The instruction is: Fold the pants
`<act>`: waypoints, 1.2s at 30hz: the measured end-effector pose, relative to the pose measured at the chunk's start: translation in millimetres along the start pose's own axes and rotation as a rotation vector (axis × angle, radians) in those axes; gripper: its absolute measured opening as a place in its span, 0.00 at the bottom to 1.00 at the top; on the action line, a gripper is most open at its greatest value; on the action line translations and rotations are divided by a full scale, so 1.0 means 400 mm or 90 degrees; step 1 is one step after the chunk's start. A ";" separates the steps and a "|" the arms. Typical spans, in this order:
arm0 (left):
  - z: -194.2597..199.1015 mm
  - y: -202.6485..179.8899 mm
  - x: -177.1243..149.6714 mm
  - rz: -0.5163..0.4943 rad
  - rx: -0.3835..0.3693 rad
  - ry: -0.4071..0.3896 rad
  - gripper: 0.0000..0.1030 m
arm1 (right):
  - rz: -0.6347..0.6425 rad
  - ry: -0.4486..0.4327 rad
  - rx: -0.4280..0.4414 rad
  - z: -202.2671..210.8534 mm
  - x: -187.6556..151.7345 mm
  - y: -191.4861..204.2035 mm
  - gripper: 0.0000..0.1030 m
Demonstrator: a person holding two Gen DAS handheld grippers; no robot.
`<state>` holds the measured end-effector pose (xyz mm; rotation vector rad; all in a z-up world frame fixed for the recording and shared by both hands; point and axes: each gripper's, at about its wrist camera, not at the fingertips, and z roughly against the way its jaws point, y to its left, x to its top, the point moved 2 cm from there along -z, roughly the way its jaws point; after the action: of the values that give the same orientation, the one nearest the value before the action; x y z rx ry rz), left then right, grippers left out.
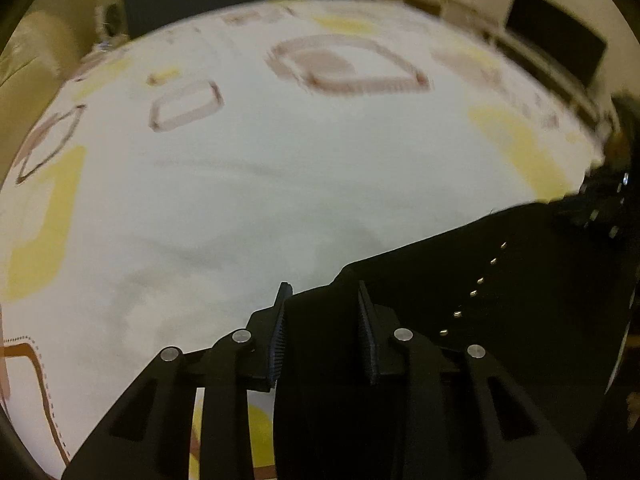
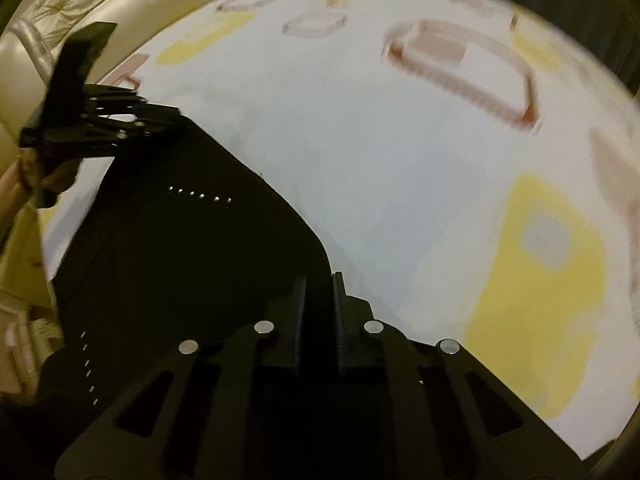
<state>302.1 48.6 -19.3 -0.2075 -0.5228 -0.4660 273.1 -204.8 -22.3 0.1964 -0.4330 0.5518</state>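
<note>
Nearest, we see the left gripper (image 1: 326, 292) and the right gripper (image 2: 320, 280) each pinching one end of the black pants' (image 2: 180, 260) upper edge; this edge runs hand to hand, the garment draping toward the bed's near edge, the patterned sheet (image 2: 400, 160) beyond.

Both cameras ride on the grippers, tilted steeply down over the patterned sheet (image 1: 280, 184), close in. Left view faces across the bed toward shelving, probably; blurred. Right view faces the headboard (image 2: 80, 4). Shared: sheet and black pants (image 1: 500, 300), stud row in both.
</note>
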 end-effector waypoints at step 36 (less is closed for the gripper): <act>0.240 -0.138 -0.569 0.116 -0.054 -0.053 0.33 | 0.189 -0.165 -0.197 0.104 -0.514 0.475 0.12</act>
<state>60.2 114.8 -53.2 -0.3536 -0.5599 -0.3024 -2.0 -153.6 -64.8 -0.0975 -0.8004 0.7453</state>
